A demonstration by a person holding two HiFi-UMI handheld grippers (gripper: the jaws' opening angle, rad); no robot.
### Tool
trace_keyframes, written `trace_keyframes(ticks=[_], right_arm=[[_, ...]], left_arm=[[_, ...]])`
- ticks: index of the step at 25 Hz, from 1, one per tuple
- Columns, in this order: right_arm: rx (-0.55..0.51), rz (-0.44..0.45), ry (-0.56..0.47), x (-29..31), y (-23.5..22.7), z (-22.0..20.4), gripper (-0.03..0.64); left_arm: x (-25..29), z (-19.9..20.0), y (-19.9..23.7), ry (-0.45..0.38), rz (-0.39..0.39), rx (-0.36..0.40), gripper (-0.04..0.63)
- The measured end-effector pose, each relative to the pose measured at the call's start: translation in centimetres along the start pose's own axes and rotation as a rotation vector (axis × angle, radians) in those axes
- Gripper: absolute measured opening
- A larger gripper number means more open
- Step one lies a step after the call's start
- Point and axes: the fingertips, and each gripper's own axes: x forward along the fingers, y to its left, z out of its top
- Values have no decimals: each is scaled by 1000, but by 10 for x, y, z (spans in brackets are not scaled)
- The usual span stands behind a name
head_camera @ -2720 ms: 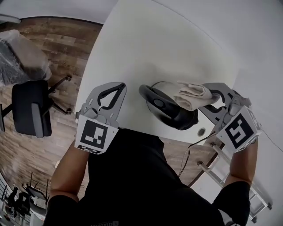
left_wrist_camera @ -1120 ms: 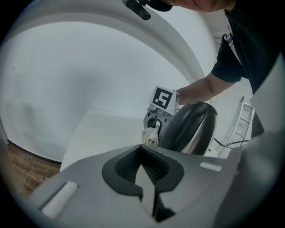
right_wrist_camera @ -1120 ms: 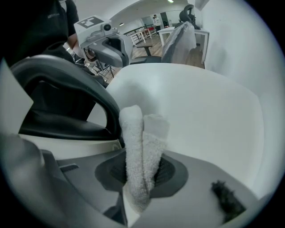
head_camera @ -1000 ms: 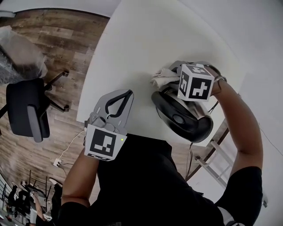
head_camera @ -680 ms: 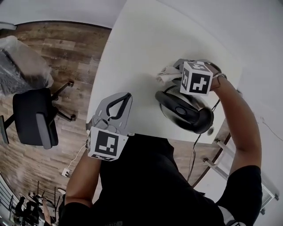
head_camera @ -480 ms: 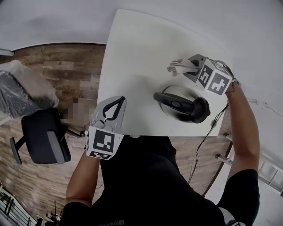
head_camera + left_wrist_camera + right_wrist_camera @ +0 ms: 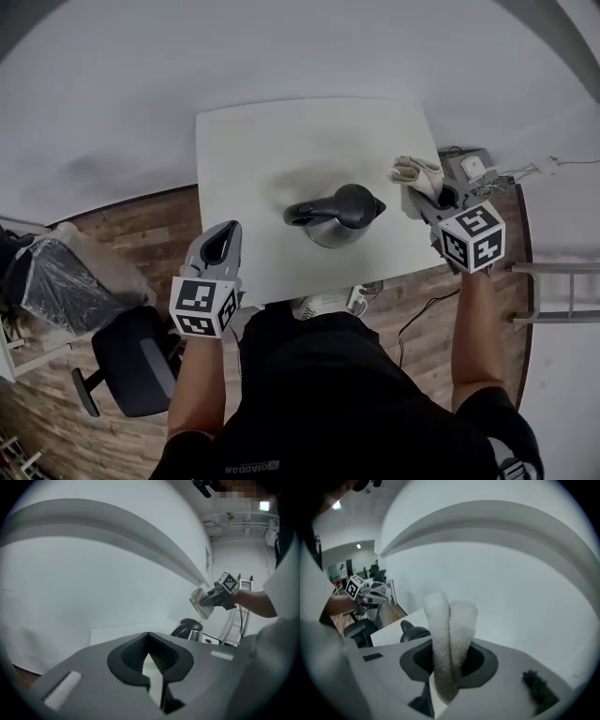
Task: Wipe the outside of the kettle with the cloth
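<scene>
Right tool (image 7: 421,190) with cloth (image 7: 413,171) — white table (image 7: 281,150), wood floor (image 7: 141,234)

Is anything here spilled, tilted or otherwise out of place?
Nothing stands out. The kettle stands upright on the table, no spill shows, and the right gripper holds the cloth up, apart from the kettle.

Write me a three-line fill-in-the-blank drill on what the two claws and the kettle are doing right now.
1. The right claw is shut on the ___.
2. The kettle stands on a white ___.
3. The left claw holds ___.
Missing words: cloth; table; nothing.
</scene>
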Motion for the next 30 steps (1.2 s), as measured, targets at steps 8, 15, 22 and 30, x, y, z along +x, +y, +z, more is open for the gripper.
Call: trace_keyframes(ticks=[8,15,22,30], right_arm=[[-40,-82,22,-21,26,-39,98],[24,-212,256,16,36,-18,98],[145,-343,399,34,60,-2,98],[-20,-413,503,46,90,29,98]], left_arm=[[-31,-25,-76,88,-74,277,8],[7,-8,-64,52,-325,474,8],[14,-20,-30,51,-551,487,8],[1,-50,4,87,-625,418,8]])
